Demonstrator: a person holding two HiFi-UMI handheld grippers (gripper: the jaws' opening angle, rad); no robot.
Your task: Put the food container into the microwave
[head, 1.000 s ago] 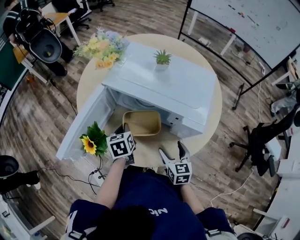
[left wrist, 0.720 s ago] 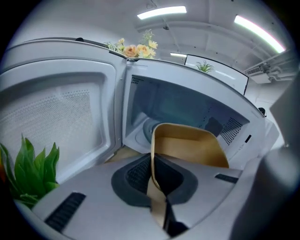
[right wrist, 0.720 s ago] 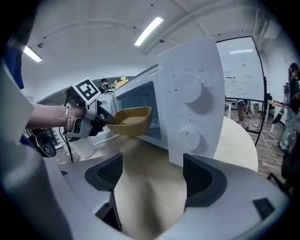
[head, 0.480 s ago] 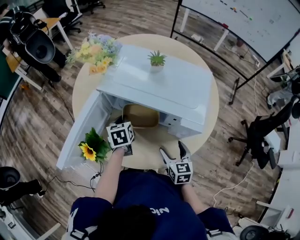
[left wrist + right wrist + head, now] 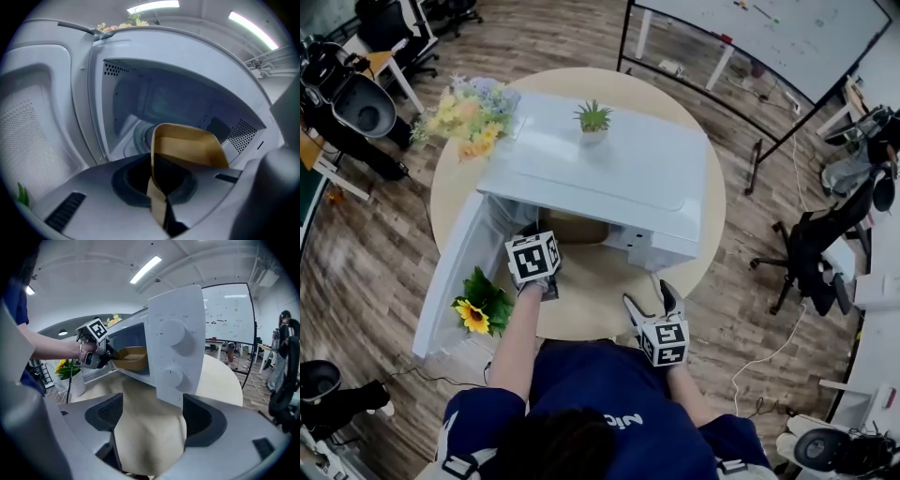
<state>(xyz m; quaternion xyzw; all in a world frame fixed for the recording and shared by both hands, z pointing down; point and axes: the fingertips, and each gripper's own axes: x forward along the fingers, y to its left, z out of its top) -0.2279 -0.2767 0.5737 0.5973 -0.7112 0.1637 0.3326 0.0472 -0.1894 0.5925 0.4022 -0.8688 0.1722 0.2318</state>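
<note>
The tan food container (image 5: pixel 577 229) lies partly inside the open white microwave (image 5: pixel 609 169), under its top edge. My left gripper (image 5: pixel 539 236) is shut on the container's near rim at the oven's mouth. In the left gripper view the container (image 5: pixel 188 147) hangs from the jaws over the cavity floor, with the turntable (image 5: pixel 138 137) behind it. The microwave door (image 5: pixel 455 277) stands open to the left. My right gripper (image 5: pixel 650 302) rests open and empty over the table's front edge, facing the control panel (image 5: pixel 174 345). From there I see the container (image 5: pixel 131 357) and the left gripper (image 5: pixel 108 356).
A sunflower in a white vase (image 5: pixel 478 309) stands by the open door. A bouquet (image 5: pixel 469 108) sits at the table's back left and a small potted plant (image 5: pixel 593 117) on the microwave. The round table (image 5: pixel 600 295) ends close to me. A person (image 5: pixel 283 350) stands far right.
My left gripper has carried the container forward, from in front of the microwave into its opening. The right gripper has barely moved.
</note>
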